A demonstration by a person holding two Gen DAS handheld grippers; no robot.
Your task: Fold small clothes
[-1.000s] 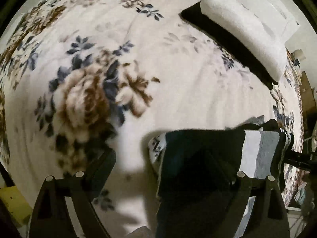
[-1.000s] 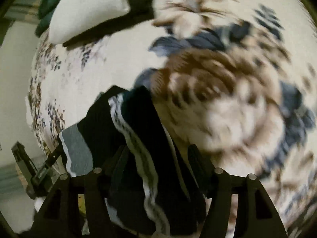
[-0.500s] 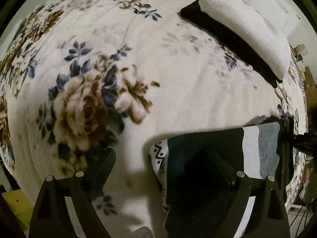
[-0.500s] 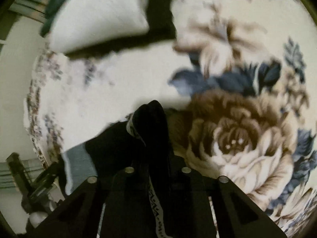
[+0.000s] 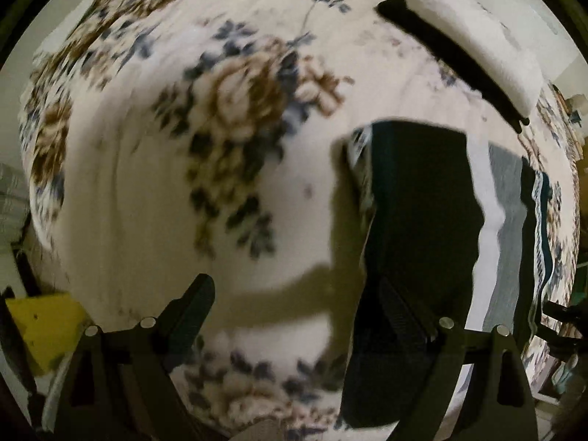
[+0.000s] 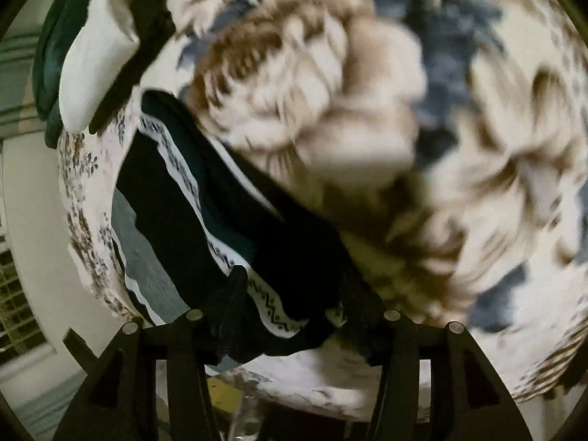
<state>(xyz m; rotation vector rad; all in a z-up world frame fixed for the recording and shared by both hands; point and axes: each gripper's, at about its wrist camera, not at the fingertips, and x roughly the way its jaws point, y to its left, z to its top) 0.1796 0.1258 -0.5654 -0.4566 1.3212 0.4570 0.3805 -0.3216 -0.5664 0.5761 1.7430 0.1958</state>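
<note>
A dark small garment (image 5: 419,213) with a white patterned band and grey and white stripes lies on the floral blanket (image 5: 228,110). My left gripper (image 5: 294,290) hangs above the blanket, pointing steeply down, jaws wide open and holding nothing; its right finger (image 5: 397,305) is over the garment's near end. In the right wrist view the garment (image 6: 220,198) stretches from the upper left down between the fingers. The jaws of my right gripper (image 6: 294,279) are opening, with the garment's patterned edge between them and the pads apart from the cloth.
A white rolled towel (image 5: 477,36) rests on a black cloth at the far side of the bed, with a dark green item (image 6: 47,62) beside it. A yellow object (image 5: 40,327) sits below the bed's edge at lower left. The blanket's edge (image 6: 84,242) drops off left of the garment.
The right gripper, shut on a pinched fold of the garment half a second ago, has spread, and the cloth lies flatter. The left gripper has slid across the bed, still wide open.
</note>
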